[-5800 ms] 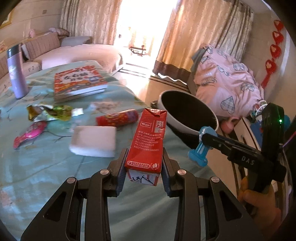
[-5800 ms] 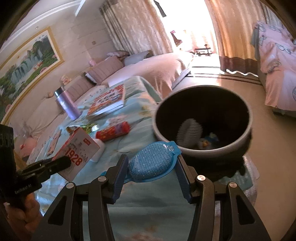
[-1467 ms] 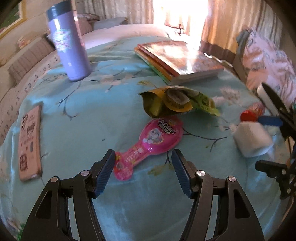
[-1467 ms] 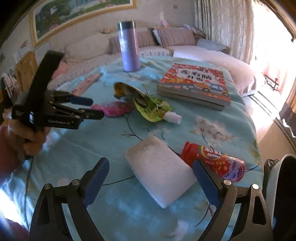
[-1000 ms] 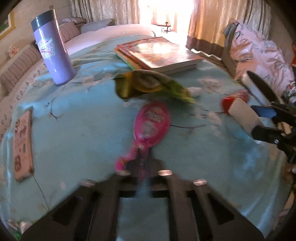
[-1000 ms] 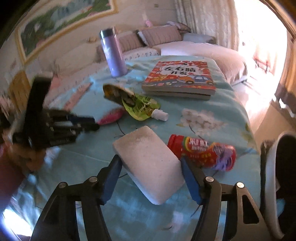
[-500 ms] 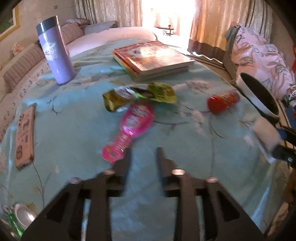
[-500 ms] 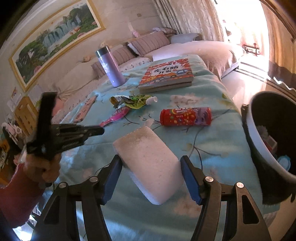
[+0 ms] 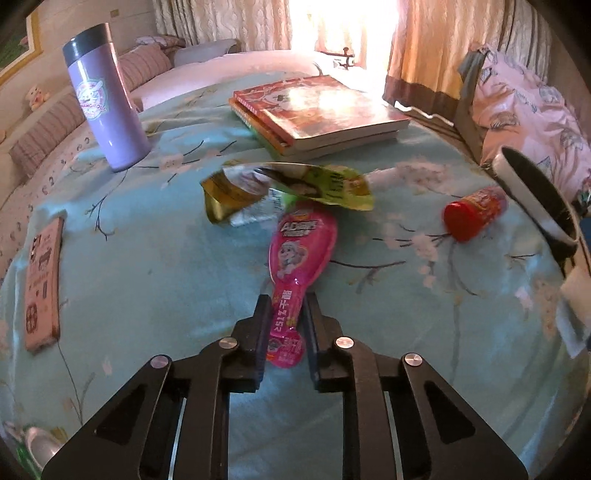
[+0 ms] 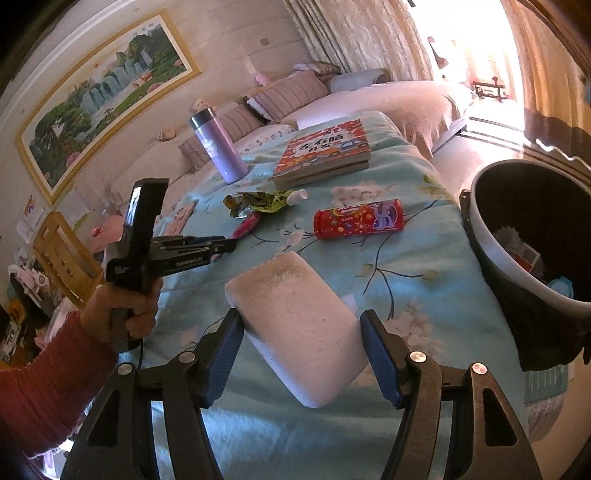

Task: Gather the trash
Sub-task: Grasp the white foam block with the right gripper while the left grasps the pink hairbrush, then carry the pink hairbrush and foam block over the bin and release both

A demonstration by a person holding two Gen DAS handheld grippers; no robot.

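Clamping a white block [image 10: 295,328], right tongs [image 10: 301,360] needed the bin [image 10: 517,280] at three o'clock; left tongs [image 9: 286,321] pinched the pink wrapper [image 9: 299,254].

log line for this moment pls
left tongs: shut on pink wrapper | right tongs: shut on white sponge | bin: right

Daylight poured in through the tall sheer-curtained window [image 9: 332,29] at the far end and burned it out to plain white in both views. That glare washed over the glossy cover of the stacked picture books [image 9: 325,107], wiping out the print. The teal flowered tablecloth [image 9: 147,280] was evenly bright, with soft shadows beneath the things on it. The crumpled green-and-gold foil pouch [image 9: 288,184] looked smeared by motion. Both fisheye pictures bowed straight lines hard and darkened to black at the corners.
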